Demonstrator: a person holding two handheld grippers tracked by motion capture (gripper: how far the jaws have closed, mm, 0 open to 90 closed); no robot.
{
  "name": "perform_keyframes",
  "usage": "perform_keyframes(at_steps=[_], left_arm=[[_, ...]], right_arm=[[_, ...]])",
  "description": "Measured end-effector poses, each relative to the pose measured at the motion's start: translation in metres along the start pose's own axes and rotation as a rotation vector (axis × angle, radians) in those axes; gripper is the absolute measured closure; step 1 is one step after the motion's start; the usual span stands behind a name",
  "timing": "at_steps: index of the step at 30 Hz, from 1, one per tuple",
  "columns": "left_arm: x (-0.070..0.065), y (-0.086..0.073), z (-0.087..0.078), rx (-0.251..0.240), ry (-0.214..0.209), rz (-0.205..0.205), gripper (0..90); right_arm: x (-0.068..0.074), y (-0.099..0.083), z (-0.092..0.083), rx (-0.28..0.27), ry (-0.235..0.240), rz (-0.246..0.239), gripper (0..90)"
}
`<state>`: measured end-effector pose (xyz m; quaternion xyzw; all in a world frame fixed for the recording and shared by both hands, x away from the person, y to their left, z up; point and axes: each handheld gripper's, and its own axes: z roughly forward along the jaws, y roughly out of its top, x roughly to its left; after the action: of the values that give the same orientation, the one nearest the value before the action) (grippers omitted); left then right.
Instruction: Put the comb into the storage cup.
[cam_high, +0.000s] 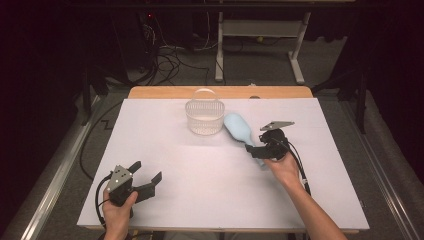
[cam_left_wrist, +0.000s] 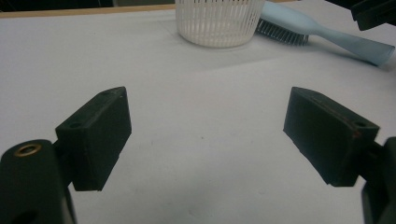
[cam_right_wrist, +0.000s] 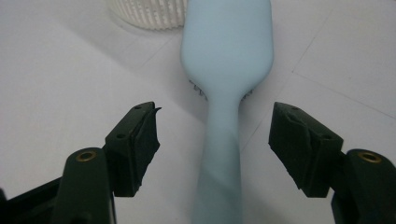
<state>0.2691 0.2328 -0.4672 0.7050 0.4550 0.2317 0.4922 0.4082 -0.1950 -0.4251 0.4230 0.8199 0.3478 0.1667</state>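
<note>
Right gripper (cam_right_wrist: 215, 140): sitting at lower centre of its own view, jaws partly open on either side of the hairbrush handle, with a gap on each side; the pads are not pressing yet, so nothing is being held. This looks like lining up for a grasp.
Right hand (cam_high: 285, 167): reaching in from the lower right of the high view, pointing the gripper up and left along the handle.
Hairbrush (cam_right_wrist: 226, 56): pale blue, lying bristles down just right of centre in the high view, its head nearly touching the basket and its handle pointing toward the person, which is making it easy to take.
Basket (cam_high: 204, 117): white, slatted, with a hoop handle, standing upright at upper centre, probably waiting to receive the brush.
Left gripper (cam_high: 142, 181): resting at lower left of the high view, jaws wide open and holding nothing, seemingly parked out of the way.
Table (cam_high: 200, 170): covered in white, carrying everything.
</note>
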Motion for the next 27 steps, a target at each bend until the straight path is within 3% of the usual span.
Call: perform_keyframes(at_steps=[12, 27], left_arm=[[0.001, 0.000, 0.000, 0.004, -0.001, 0.000, 15.8], [0.001, 0.000, 0.000, 0.005, -0.002, 0.001, 15.9]], right_arm=[[0.000, 0.021, 0.016, 0.168, -0.005, -0.011, 40.4], [0.006, 0.042, 0.038, 0.320, -0.051, -0.035, 45.7]])
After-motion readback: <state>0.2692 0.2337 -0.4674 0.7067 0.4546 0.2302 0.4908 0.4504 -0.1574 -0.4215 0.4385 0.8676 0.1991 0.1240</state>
